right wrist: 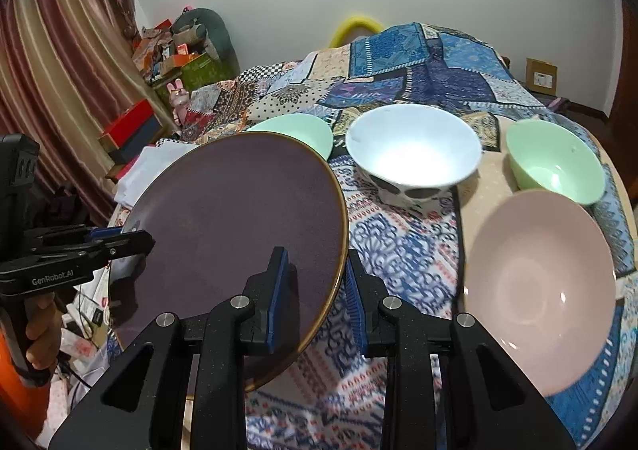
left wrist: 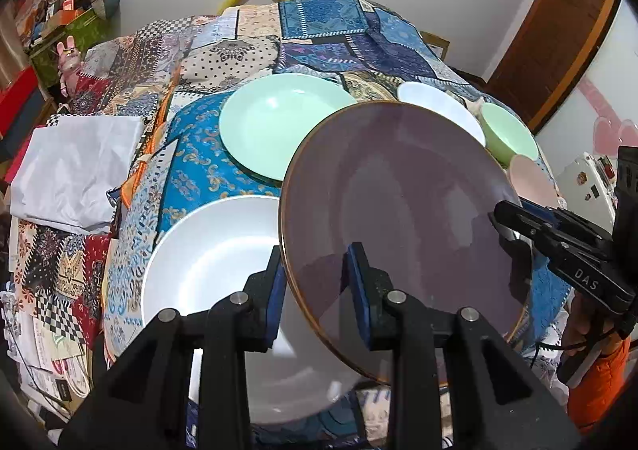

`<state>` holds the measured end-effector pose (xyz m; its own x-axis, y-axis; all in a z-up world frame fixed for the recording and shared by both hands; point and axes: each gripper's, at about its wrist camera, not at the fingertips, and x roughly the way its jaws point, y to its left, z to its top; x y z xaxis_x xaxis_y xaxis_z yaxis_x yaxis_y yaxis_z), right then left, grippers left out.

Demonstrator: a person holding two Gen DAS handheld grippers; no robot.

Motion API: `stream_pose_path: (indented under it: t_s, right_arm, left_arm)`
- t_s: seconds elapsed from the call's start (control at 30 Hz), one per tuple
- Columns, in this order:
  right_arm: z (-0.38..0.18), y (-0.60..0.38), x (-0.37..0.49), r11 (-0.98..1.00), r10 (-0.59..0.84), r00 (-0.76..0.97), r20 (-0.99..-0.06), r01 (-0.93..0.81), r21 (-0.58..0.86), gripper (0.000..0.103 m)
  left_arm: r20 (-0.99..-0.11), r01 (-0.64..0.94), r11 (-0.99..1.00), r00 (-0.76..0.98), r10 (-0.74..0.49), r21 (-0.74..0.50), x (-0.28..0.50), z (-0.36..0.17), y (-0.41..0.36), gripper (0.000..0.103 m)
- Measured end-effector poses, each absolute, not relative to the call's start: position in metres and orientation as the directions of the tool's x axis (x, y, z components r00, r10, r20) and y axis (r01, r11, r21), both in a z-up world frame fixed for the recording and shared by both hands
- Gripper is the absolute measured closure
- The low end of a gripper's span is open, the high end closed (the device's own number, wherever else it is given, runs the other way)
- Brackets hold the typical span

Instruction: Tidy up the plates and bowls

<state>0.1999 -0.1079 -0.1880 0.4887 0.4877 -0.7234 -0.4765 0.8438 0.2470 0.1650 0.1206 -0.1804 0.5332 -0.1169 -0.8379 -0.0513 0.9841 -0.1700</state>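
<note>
Held thing: a round, dark purple ceramic plate with a thin brown rim (left wrist: pixel 398 219). I carry it between both my grippers, tilted and clear of the cloth.
Left gripper (left wrist: pixel 317 282): my jaws are narrow and clamp the plate's rim at its 7 o'clock edge, one pad above the face and one below.
Right gripper (right wrist: pixel 315 290): my jaws are narrow too and pinch the rim on the opposite side, at 4 o'clock of the plate in the right wrist view.
Deciding relation: the large white round plate (left wrist: pixel 207 250) lies just under my left fingers, toward 8 o'clock from the purple plate. The purple plate hangs partly over it. I judge my left hand is the nearer one to this place.
Other stacking place: the mint green flat plate (left wrist: pixel 275 123) sits farther, at 11 o'clock from the purple plate.
Only in left view: the white plate; the right wrist view does not show it.
Better in right view: the bowls on the patchwork tablecloth (right wrist: pixel 398 246) — a white bowl with dark spots outside (right wrist: pixel 414 163), a mint green bowl (right wrist: pixel 558 167), a pale pink bowl (right wrist: pixel 538 290) at 3 o'clock of my fingers.
Next move, my judgement: lower it level onto the white plate.
</note>
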Motion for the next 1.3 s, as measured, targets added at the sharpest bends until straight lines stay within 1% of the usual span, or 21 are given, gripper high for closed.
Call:
stream_pose_path:
  t_s: [0.53, 0.93, 1.1, 1.3]
  right_arm:
    - [-0.207, -0.155, 0.181, 0.868, 0.463, 0.483, -0.743, -0.419, 0.269, 0.077]
    - [-0.231, -0.169, 0.183, 0.885, 0.437, 0.456, -0.775, -0.37, 0.282, 0.077]
    - [-0.235, -0.168, 0.181, 0.896, 0.406, 0.466, -0.786, -0.37, 0.244, 0.077]
    - [-0.242, -0.171, 0.186, 0.903, 0.4, 0.457, -0.795, -0.344, 0.257, 0.077]
  left_arm:
    - [-0.871, 0.0, 0.985, 0.466, -0.154, -0.174, 0.148, -0.195, 0.067, 0.073]
    - [-0.901, 0.011, 0.982, 0.397, -0.177, -0.188, 0.16, -0.225, 0.05, 0.073]
    - [-0.908, 0.008, 0.981, 0.376, -0.183, -0.195, 0.167, -0.236, 0.048, 0.073]
    - [-0.913, 0.011, 0.981, 0.365, -0.183, -0.192, 0.176, -0.244, 0.048, 0.073]
